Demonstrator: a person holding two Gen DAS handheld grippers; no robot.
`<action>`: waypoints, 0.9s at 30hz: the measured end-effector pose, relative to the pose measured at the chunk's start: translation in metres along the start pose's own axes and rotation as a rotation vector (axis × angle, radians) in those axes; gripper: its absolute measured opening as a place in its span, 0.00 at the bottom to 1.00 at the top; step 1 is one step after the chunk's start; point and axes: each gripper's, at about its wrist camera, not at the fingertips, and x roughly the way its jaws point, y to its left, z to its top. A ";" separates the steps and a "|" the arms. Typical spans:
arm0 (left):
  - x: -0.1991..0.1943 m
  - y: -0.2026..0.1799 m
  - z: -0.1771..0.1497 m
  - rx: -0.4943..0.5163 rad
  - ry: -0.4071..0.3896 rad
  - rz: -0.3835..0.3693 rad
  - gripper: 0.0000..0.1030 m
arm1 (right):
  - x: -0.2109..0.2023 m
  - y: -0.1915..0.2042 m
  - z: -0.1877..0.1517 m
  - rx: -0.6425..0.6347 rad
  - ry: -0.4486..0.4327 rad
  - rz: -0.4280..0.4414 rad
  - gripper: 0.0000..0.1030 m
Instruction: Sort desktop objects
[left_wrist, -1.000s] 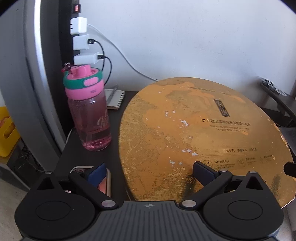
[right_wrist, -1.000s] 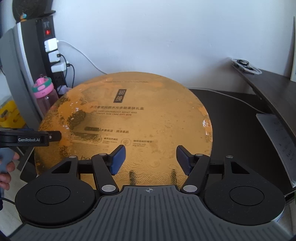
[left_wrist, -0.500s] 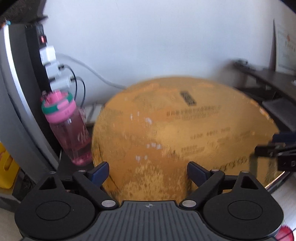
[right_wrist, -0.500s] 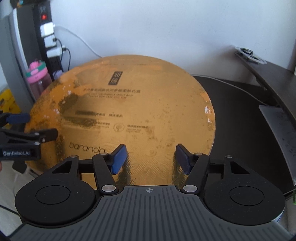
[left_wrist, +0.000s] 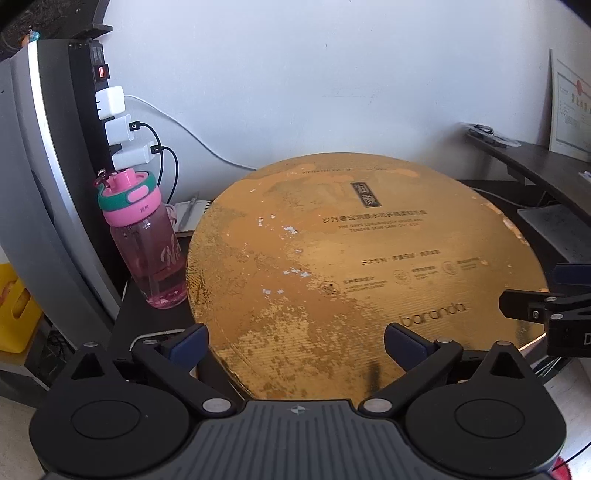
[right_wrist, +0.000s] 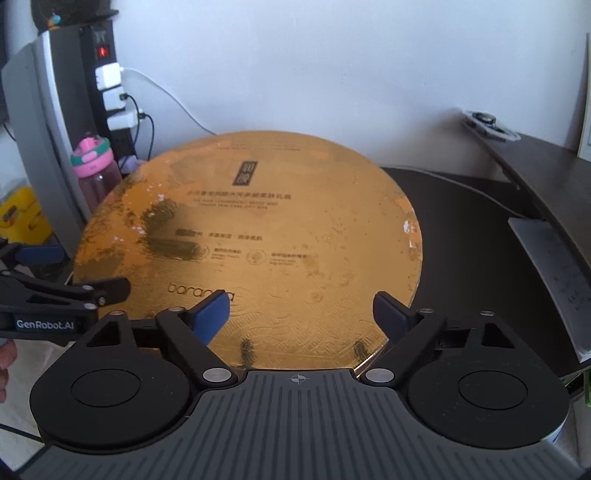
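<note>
Round gold box (left_wrist: 354, 273) is lying flat on the dark counter (right_wrist: 480, 236), both claws gaping apart at its near edge.
Left claw (left_wrist: 295, 339) is showing the pink bottle (left_wrist: 147, 240) just beside the box; right claw (right_wrist: 301, 310) is showing bare counter right of it.

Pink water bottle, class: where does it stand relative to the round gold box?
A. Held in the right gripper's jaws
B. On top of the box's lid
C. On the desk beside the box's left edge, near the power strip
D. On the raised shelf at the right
C: the pink water bottle stands upright on the desk left of the round gold box, below the power strip with its white chargers.
</note>
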 end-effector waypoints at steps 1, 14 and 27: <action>-0.003 -0.001 -0.001 -0.002 -0.002 -0.002 0.99 | -0.003 0.000 -0.001 0.007 -0.005 0.004 0.88; -0.050 -0.019 -0.033 -0.060 0.008 -0.093 0.99 | -0.056 -0.007 -0.026 0.102 -0.062 0.082 0.92; -0.056 -0.026 -0.050 -0.033 0.000 -0.088 0.99 | -0.067 -0.002 -0.037 0.096 -0.057 0.061 0.96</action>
